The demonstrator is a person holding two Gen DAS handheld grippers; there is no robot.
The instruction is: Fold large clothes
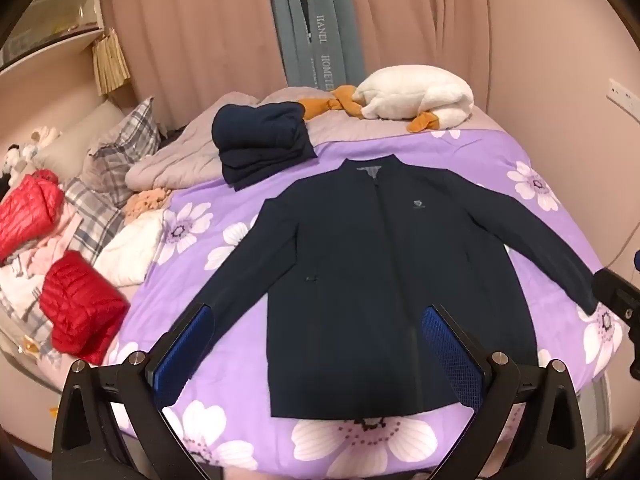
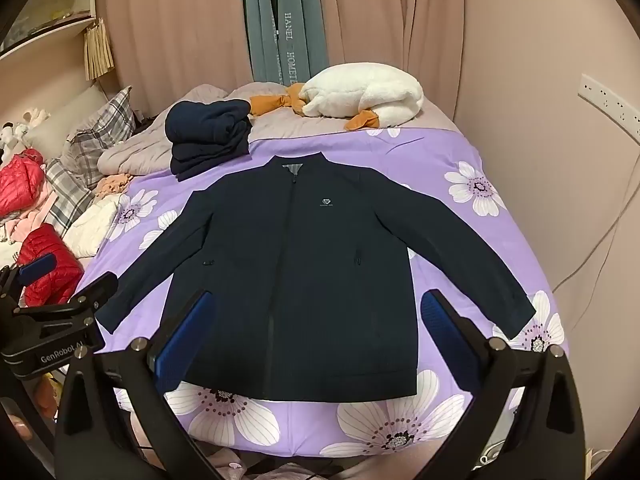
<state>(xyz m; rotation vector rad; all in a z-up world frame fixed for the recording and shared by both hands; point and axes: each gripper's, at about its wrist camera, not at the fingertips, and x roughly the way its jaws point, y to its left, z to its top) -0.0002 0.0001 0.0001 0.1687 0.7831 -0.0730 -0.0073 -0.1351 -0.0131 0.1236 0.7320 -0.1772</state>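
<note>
Purple bedding printed with white flowers covers the bed, and a dark navy jacket lies flat on it, front up and zipped, collar toward the pink curtains and both sleeves spread out and down to either side. Both tools hover above the near edge of the bed, tilted down at the jacket without touching it. The left hand-held gripper has its jaws as far apart as they go and holds nothing; in its own view the blue pads frame the lower left half of the jacket, the left pad over the cuff of one sleeve and the right pad over the body near the hem. The right hand-held gripper is likewise spread wide and empty, its pads bracketing the hem area of the jacket, with the other sleeve's cuff just outside its right finger. Beyond the collar, a stack of folded navy clothes rests on a rumpled grey quilt, well apart from both tools. A white plush goose with orange feet lies at the far end. At the left, red puffer jackets and checked pillows are heaped.
</note>
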